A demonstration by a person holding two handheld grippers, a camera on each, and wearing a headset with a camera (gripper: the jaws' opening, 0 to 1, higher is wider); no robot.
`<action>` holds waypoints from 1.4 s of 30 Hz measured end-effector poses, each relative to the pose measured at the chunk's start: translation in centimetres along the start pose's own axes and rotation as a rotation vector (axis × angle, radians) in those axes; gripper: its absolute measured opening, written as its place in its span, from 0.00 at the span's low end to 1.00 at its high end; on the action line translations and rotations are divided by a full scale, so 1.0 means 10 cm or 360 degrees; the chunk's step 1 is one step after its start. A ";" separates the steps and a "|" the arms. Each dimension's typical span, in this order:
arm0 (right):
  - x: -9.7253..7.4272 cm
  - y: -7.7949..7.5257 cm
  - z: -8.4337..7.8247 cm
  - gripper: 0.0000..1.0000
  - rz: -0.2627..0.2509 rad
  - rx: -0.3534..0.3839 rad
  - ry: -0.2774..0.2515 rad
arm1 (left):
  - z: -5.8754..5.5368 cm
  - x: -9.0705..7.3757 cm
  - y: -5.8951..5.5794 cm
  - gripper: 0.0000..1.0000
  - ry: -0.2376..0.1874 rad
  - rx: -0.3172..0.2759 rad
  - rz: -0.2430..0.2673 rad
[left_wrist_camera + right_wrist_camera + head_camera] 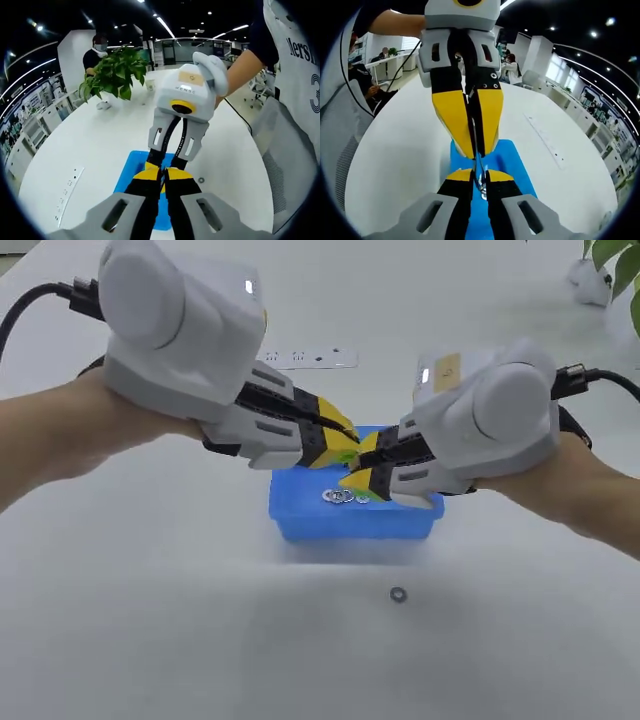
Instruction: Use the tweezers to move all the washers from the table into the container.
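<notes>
With left gripper and right gripper both pinched shut on the thin silver metal tweezers over the blue plastic box container, hold tips level, then lower slowly toward the small steel ring washer lying on the white table near the container's front.

This is an open-plan office, or possibly a lab floor. In the left gripper view, ceiling light strips run along the top, a potted plant stands upper left on the broad white desk, and rows of workstations line the left edge. A seated person shows at the left of the right gripper view.
</notes>
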State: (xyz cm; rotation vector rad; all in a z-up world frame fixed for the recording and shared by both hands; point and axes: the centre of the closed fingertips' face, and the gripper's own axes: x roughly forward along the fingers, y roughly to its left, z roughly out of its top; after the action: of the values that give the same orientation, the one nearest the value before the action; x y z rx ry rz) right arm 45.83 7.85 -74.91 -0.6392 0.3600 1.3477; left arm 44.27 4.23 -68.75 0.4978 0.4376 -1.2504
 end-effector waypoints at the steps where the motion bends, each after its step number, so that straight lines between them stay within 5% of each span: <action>1: 0.02 0.00 -0.02 0.10 0.0003 0.0008 0.0005 | -0.02 0.03 0.00 0.07 0.0006 -0.0005 -0.0001; 10: 0.12 -0.02 -0.15 0.10 0.0016 0.0081 0.0028 | -0.15 0.12 0.06 0.07 -0.0008 -0.0093 -0.0015; 19: 0.11 -0.02 -0.17 0.10 0.0016 0.0108 0.0016 | -0.14 0.14 0.05 0.07 -0.0009 -0.0094 -0.0026; 30: -0.07 0.02 -0.02 0.11 -0.0003 0.0050 -0.0025 | 0.05 0.02 -0.06 0.07 -0.0043 -0.0037 -0.0022; 38: -0.36 0.12 0.15 0.11 -0.0020 -0.0015 -0.0075 | 0.32 -0.09 -0.18 0.07 -0.0075 0.0047 -0.0053; 42: -0.48 0.23 0.15 0.11 -0.0012 -0.0033 -0.0076 | 0.40 -0.08 -0.34 0.06 -0.0073 0.0078 -0.0073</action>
State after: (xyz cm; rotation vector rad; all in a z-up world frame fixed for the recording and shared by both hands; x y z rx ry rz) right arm 42.47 5.27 -71.41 -0.6242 0.3050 1.3584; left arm 40.97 1.79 -65.43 0.5017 0.3824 -1.3169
